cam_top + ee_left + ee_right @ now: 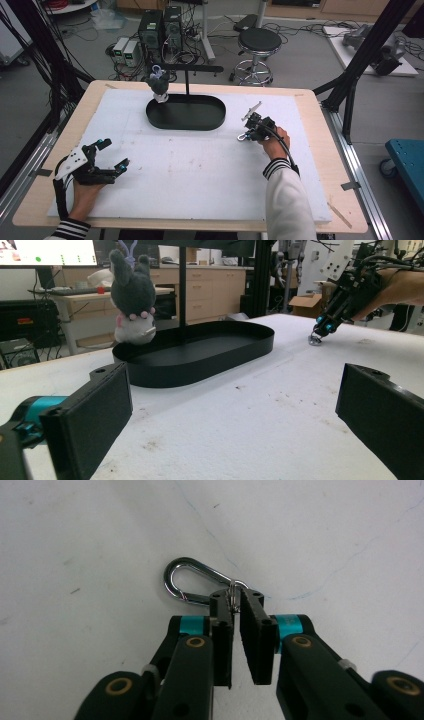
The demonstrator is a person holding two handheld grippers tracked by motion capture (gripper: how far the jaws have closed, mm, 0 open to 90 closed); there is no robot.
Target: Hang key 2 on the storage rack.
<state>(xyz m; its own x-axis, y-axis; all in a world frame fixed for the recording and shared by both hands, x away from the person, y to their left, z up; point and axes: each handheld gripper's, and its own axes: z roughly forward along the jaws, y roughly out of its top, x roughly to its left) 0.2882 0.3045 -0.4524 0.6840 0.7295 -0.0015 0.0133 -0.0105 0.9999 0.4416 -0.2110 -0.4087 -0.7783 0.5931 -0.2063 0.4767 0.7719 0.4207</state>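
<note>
Jaws of my left gripper (111, 154) stand wide spread at the lower left of the high view, low over the white worktop (200, 165), and nothing is between them. In the left gripper view the two black pads (92, 415) rise at the lower left and lower right corners, with bare worktop between.

Farther in, right of the middle of the high view, my right gripper (246, 135) points down at the worktop. In the right gripper view its jaws are pressed nearly together and they pinch a small ring at one end of the silver carabiner (192, 580). The clip itself lies flat on the white surface, up and left of the jaw tips, in the middle of that frame. In the high view the carabiner (242, 137) is a small bright spot at the tip of the right gripper, well apart from the left one.

Behind, at the upper middle of the high view, a black oval tray (200, 122) lies on the worktop. A thin black stand (187, 80) rises from it, and a grey plush toy (159, 85) hangs over the left end of the tray.
</note>
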